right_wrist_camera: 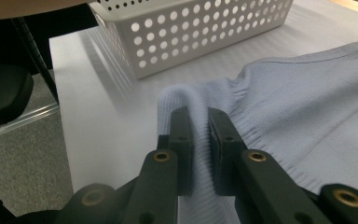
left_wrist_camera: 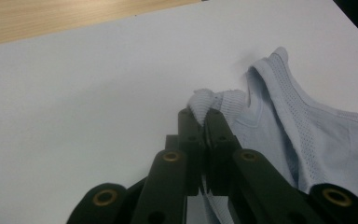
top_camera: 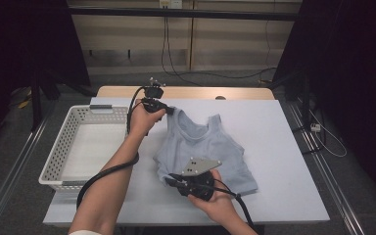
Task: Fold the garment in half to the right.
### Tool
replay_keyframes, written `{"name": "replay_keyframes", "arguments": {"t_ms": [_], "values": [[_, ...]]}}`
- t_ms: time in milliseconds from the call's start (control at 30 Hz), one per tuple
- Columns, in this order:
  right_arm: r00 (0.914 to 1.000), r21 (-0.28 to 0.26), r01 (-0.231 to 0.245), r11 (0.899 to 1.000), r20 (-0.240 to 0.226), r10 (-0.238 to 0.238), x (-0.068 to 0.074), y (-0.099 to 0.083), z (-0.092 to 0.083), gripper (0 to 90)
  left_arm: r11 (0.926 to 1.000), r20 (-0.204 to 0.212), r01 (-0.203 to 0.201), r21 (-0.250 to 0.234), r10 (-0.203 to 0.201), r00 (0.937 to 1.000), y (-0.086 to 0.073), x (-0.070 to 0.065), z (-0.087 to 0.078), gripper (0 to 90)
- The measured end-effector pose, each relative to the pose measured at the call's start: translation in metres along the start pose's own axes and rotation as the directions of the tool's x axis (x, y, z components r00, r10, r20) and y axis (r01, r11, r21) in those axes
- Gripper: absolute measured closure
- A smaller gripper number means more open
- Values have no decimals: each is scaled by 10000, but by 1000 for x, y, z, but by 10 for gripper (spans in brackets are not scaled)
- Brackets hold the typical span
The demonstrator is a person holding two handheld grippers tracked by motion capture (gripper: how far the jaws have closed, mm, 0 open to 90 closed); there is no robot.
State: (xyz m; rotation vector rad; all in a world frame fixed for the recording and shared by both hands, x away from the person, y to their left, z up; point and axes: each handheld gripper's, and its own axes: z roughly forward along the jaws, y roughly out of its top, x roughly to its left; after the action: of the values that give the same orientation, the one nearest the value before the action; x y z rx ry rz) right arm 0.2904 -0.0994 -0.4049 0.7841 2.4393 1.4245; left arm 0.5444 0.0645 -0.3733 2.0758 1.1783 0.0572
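Observation:
A pale blue knitted tank top (top_camera: 205, 147) lies on the white table, neckline toward the far edge. My left gripper (top_camera: 169, 110) is shut on its far left shoulder strap (left_wrist_camera: 214, 100), the fabric bunched between the jaw tips (left_wrist_camera: 203, 114). Near the front, my right gripper (top_camera: 169, 177) is shut on the ribbed bottom hem at the top's left corner (right_wrist_camera: 186, 100); a fold of hem rises between its jaws (right_wrist_camera: 199, 121). In the high view the grey plate (top_camera: 199, 166) covers part of the right gripper.
A white perforated basket (top_camera: 85, 147) stands on the table's left part, close to the top's left side; its wall (right_wrist_camera: 191, 32) is just beyond my right gripper. A strip of bare wood (top_camera: 186, 92) runs along the far edge. Cables trail from both grippers.

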Motion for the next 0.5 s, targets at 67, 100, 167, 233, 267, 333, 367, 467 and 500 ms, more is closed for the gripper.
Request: {"name": "replay_keyframes", "arguments": {"t_ms": [67, 100, 167, 233, 267, 333, 367, 467, 500], "values": [[10000, -58, 77, 10000, -18, -77, 1, 3, 0, 823, 10000, -1, 2, 4, -2, 10000, 1, 1, -3, 873], [10000, -88, 41, 10000, -11, -41, 1, 4, 0, 823, 10000, -14, 2, -18, -2, 10000, 1, 1, -3, 873], [10000, -154, 48, 9999, -40, -48, 2, 7, -1, 824, 10000, -19, -13, -41, 13, 10000, 2, 1, -6, 873], [10000, -180, 72, 9998, -47, -73, 2, 9, -1, 823, 10000, -42, -48, -59, 48, 10000, 3, 1, -7, 873], [10000, -219, 56, 9997, -56, -57, 2, 10, -1, 823, 10000, -38, -44, -70, 43, 10000, 3, 1, -7, 873], [10000, -270, 27, 9996, -87, -30, 3, 12, -1, 823, 10000, -60, -51, -71, 51, 10000, 3, 2, -8, 874], [9999, -280, 5, 9996, -108, -8, 3, 12, 0, 824, 9999, -53, -37, -99, 36, 10000, 4, 2, -9, 874], [9999, -311, 58, 9995, -100, -61, 4, 15, 1, 823, 9999, -66, -54, -95, 54, 10000, 4, 3, -10, 874], [9999, -347, 36, 9994, -105, -40, 4, 16, 1, 823, 9999, -77, -75, -83, 75, 9999, 5, 3, -10, 873]]}}
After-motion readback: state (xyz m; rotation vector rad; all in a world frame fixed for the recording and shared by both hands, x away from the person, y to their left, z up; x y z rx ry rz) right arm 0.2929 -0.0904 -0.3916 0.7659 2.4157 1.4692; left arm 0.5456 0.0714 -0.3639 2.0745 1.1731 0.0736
